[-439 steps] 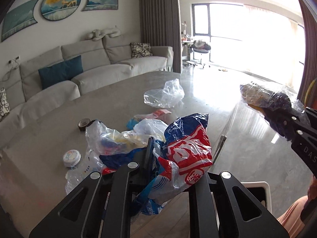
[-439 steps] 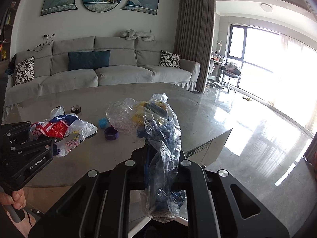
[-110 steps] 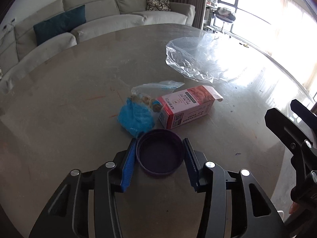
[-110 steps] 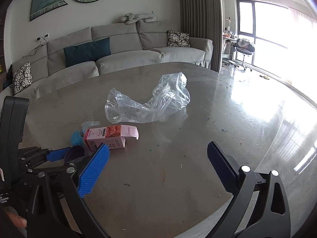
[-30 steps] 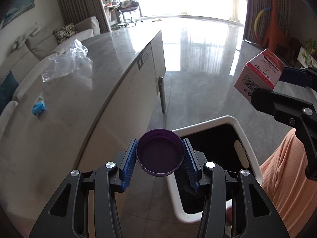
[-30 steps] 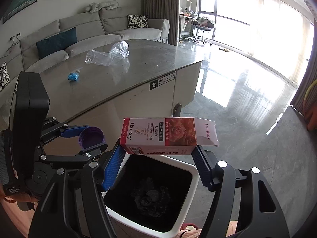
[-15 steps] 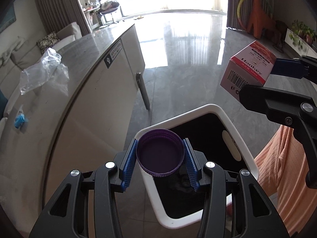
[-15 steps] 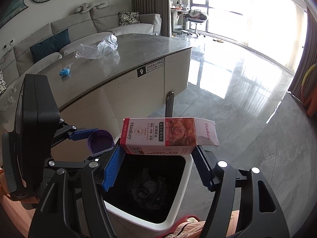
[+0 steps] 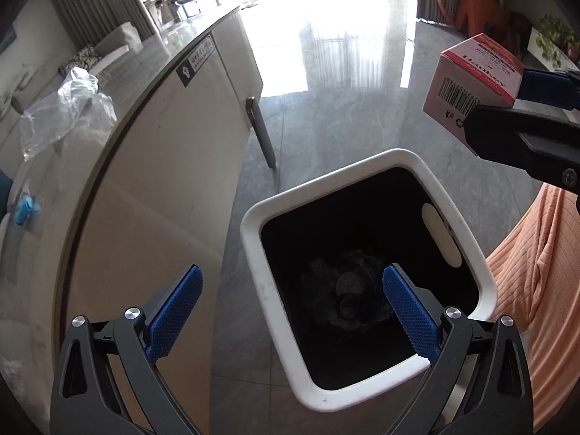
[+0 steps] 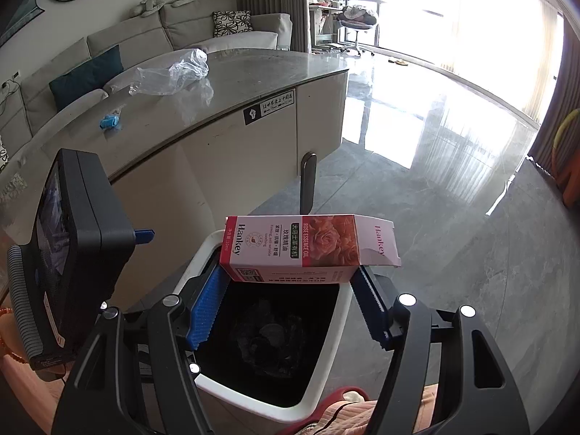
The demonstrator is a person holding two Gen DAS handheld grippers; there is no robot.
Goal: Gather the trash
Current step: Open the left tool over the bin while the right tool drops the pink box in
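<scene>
Left gripper is spread wide and empty, hanging over the bin, lower centre of the left view. Bin rim is white, liner black; some dark crumpled trash sits at the bottom, contents too dim to identify.

Right gripper is clamped on the box, a pink-and-white carton held flat between the blue pads, centre of the right view. The box sits above the bin opening, not yet dropped. In the left view the same box shows at upper right, off to the side of the bin's far edge.

Progress, judging from the layout: mostly done. Bin has stuff in it, left claw has nothing to deliver, box is one release from being binned.

Left to do:
- Open right jaws, drop the box.
- Table has two items on it: clear bag at upper left of the right view, and a small blue scrap just below-left of it. Both well apart from the bin, so another trip is needed.

Nothing else visible on the tabletop from these angles; the near part is cut off.
</scene>
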